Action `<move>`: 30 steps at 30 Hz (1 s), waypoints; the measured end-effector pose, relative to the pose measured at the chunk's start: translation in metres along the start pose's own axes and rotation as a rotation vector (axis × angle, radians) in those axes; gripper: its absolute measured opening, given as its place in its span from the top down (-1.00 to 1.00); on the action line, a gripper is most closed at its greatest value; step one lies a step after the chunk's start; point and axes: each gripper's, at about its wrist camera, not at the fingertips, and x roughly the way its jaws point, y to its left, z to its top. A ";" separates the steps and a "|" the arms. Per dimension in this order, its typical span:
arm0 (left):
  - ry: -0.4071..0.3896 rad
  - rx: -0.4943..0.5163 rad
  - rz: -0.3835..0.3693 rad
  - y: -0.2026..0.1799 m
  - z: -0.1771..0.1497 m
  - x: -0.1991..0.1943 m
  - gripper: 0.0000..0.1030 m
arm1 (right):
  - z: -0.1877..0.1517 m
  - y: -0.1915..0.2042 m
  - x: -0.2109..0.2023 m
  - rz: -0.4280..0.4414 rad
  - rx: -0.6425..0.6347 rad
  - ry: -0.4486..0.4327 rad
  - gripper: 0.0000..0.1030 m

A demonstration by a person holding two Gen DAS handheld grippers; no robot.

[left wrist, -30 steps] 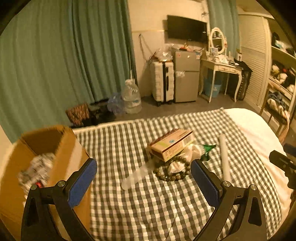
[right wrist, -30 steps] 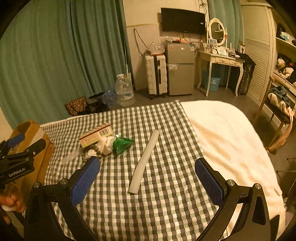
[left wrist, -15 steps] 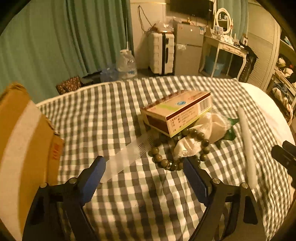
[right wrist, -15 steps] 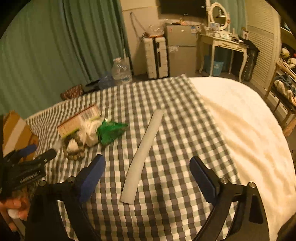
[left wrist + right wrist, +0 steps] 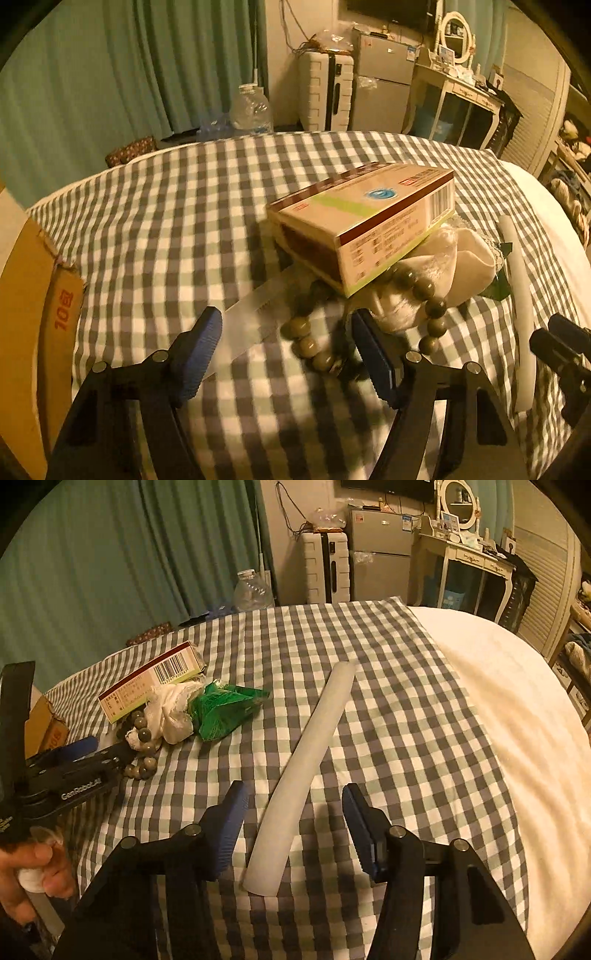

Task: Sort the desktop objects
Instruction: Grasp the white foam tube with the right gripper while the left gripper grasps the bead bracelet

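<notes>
A cardboard box (image 5: 26, 332) stands at the left edge of the checked cloth (image 5: 166, 229); its inside is out of sight (only a flap printed "10" shows). The left gripper (image 5: 286, 354) has its fingers apart, low over a clear plastic comb (image 5: 255, 314) and a bead bracelet (image 5: 424, 291) that lie under a tilted carton (image 5: 365, 221) and a white rag (image 5: 458, 262). The right gripper (image 5: 293, 830), fingers also apart, straddles the near end of a white tube (image 5: 310, 760). Only the right wrist view shows the green packet (image 5: 225, 709) plainly, beside the rag, and the bare hand (image 5: 29, 878) holding the left gripper.
</notes>
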 end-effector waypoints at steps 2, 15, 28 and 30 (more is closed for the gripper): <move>-0.009 0.016 -0.001 -0.005 0.000 0.000 -0.33 | -0.002 0.001 0.002 0.000 -0.003 0.009 -0.04; 0.019 0.045 -0.147 0.000 -0.013 -0.016 0.80 | -0.016 0.007 0.018 -0.012 -0.019 0.037 0.59; -0.061 0.085 -0.127 -0.001 0.003 -0.065 0.80 | -0.014 -0.003 -0.004 0.000 0.011 -0.042 0.82; -0.076 0.085 -0.124 -0.002 0.009 -0.075 0.79 | -0.013 -0.003 -0.013 0.005 0.010 -0.064 0.82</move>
